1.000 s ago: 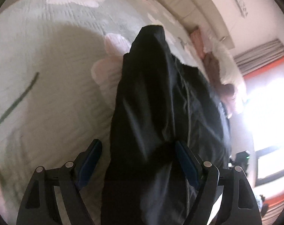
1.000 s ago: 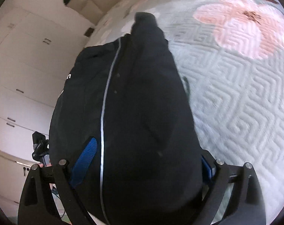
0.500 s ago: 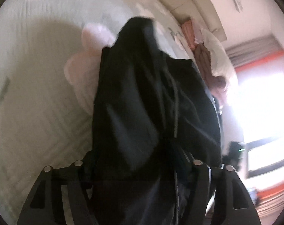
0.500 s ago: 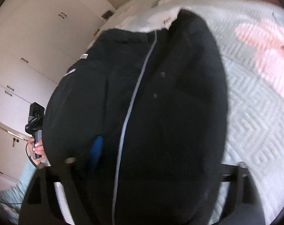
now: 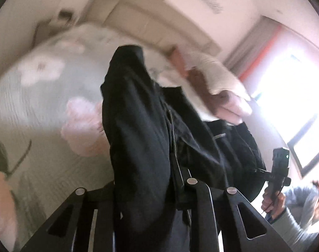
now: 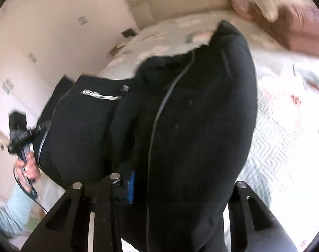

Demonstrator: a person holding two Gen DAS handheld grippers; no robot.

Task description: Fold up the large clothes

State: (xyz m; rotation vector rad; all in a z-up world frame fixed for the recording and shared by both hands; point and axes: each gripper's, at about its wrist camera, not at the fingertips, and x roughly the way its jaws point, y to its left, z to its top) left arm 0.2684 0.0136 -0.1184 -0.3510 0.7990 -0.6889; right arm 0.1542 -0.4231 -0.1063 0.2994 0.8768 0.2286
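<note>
A large black jacket (image 5: 138,126) with a grey zip line hangs lifted above the bed, stretched between both grippers. My left gripper (image 5: 151,189) is shut on one edge of it; the cloth covers the fingertips. My right gripper (image 6: 180,189) is shut on the other edge of the black jacket (image 6: 197,115); one blue pad (image 6: 131,185) shows beside the cloth. A silver logo strip (image 6: 100,96) shows on the hanging part. The other gripper and the hand holding it appear at the side of each view (image 5: 279,174) (image 6: 22,136).
The bed has a pale green quilt with pink flowers (image 5: 83,130) (image 6: 285,126). Pillows and folded clothes (image 5: 218,86) lie at the headboard. White wardrobe doors (image 6: 43,42) stand to the left. A bright window (image 5: 296,105) is on the right.
Both grippers closed on the jacket and lifted it up off the quilt. The views tilted upward, so the headboard, wardrobe and window came into sight.
</note>
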